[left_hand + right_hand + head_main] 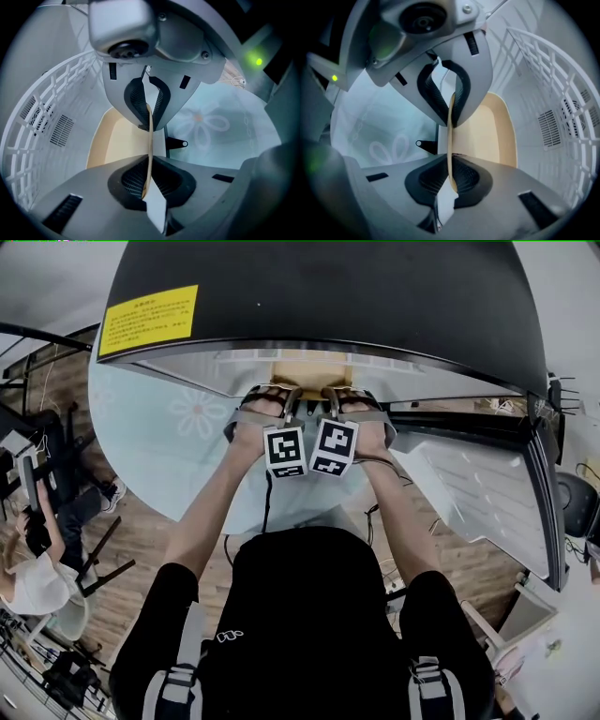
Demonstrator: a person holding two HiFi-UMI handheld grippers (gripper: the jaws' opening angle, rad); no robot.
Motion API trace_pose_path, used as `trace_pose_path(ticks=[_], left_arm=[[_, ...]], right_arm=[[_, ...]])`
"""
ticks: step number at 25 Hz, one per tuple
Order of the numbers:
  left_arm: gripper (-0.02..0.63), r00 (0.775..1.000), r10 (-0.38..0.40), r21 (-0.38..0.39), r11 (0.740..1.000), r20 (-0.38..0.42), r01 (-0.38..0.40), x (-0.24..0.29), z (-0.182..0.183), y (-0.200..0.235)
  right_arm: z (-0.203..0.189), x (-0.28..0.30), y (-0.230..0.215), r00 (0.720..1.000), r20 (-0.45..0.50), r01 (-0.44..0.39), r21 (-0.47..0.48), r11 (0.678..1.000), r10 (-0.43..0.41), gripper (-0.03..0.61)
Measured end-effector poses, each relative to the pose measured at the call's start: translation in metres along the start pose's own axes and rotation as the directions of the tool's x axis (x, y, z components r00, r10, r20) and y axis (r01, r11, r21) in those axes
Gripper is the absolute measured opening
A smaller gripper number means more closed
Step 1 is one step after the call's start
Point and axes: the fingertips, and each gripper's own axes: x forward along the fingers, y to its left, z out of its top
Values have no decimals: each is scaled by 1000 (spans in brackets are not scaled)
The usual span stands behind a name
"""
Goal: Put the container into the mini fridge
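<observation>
The container is a shallow cream tray, seen in the head view at the mouth of the black mini fridge. Side by side, my left gripper and right gripper each hold its near rim. In the left gripper view the container lies inside the white fridge interior, and my left gripper is shut on its thin rim. The right gripper view shows the same container with my right gripper shut on the rim. The container's far end is hidden.
The fridge door stands open to the right. White wire racking lines the fridge interior. The fridge sits on a round table with a pale flowered cloth. Another person sits at the far left.
</observation>
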Motion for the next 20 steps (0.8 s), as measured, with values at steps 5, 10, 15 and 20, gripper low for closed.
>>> trace_pose_path(ticks=[5,10,15,20], left_arm=[[34,1000,18,-4,1000,1,-18,8,-3,3],[51,1000,12,-28,1000,3,-12,14,-7,2],[66,999,29,-64,998,19,-27,15,-7,4],[136,1000,26,-93,995,12,-24,14,-10,3]], right_arm=[[0,9,-6,1000,4,-3,-10,1000,3,20],[0,17,-4,1000,6,-5,-11,1000,5,25],[0,18,-7,1000,12,10,1,1000,-10,38],[-1,15,-12,999,26,38,27,999,-39,84]])
